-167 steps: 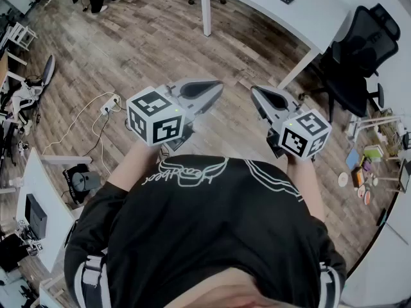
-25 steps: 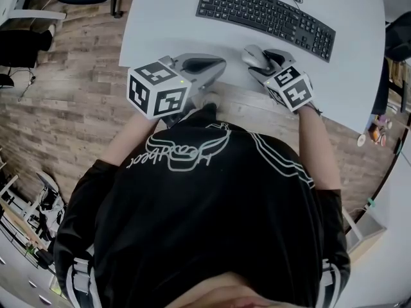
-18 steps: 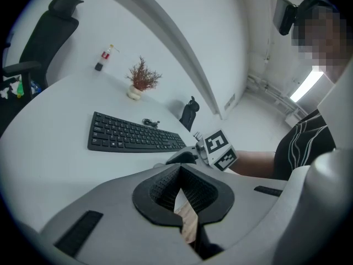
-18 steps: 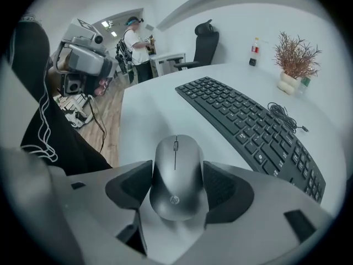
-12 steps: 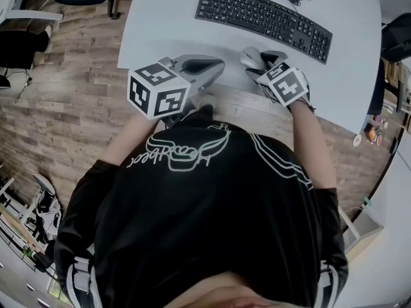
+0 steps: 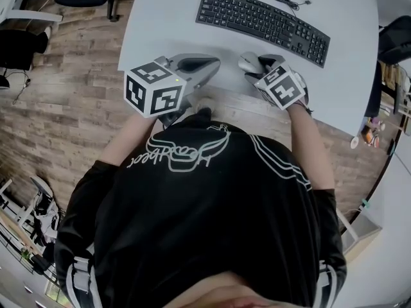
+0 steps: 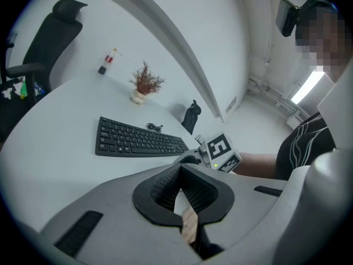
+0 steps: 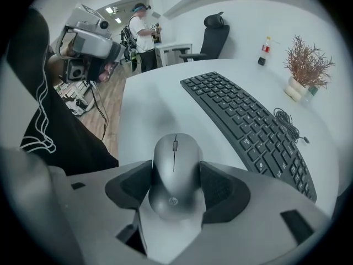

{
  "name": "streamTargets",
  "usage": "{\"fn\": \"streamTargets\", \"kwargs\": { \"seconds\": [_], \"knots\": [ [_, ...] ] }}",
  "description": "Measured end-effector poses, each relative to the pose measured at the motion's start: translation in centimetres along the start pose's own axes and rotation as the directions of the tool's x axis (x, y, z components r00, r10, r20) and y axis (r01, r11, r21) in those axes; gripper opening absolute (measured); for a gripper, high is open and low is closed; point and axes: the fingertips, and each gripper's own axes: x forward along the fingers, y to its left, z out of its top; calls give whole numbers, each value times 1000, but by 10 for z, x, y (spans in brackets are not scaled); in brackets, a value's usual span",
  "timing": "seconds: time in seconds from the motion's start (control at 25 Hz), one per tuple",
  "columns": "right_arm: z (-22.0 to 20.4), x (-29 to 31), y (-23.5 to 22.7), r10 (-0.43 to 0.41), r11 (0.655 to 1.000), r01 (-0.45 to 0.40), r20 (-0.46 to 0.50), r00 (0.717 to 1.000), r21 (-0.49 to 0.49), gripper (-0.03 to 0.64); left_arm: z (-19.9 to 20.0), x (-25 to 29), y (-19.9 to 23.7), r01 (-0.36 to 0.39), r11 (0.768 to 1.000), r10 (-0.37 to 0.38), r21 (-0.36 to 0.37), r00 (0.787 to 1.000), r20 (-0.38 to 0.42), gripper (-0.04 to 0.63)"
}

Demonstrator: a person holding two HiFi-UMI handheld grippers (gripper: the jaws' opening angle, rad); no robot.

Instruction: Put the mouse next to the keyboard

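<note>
Right tool (image 8: 177,191): jaws closed on both flanks of the mouse (image 8: 174,159), at the bench (image 8: 143,104) front edge, short of the keyboard (image 8: 248,123). Expect a light, rigid, smooth shell that may slip. Grip mid-flank with moderate force. Left tool (image 7: 179,189): jaws together, empty.

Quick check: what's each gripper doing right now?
Left gripper: shut, nothing between its jaws.
Right gripper: shut on the mouse.
</note>
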Motion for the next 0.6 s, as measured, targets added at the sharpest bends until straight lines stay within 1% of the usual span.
{"fn": "streamTargets", "kwargs": {
  "seconds": [0.32,0.48,0.6],
  "knots": [
    [1,0,1,-42,999,42,24,999,-2,253,7,-3,7,-15,1000,15,0,1000,15,6],
    [0,-2,1,-61,998,60,42,997,14,253,8,-3,7,-18,1000,18,7,1000,12,7],
    [0,-6,0,-84,996,81,76,994,41,253,9,-1,5,-14,1000,14,16,1000,7,8]
  ]
}}
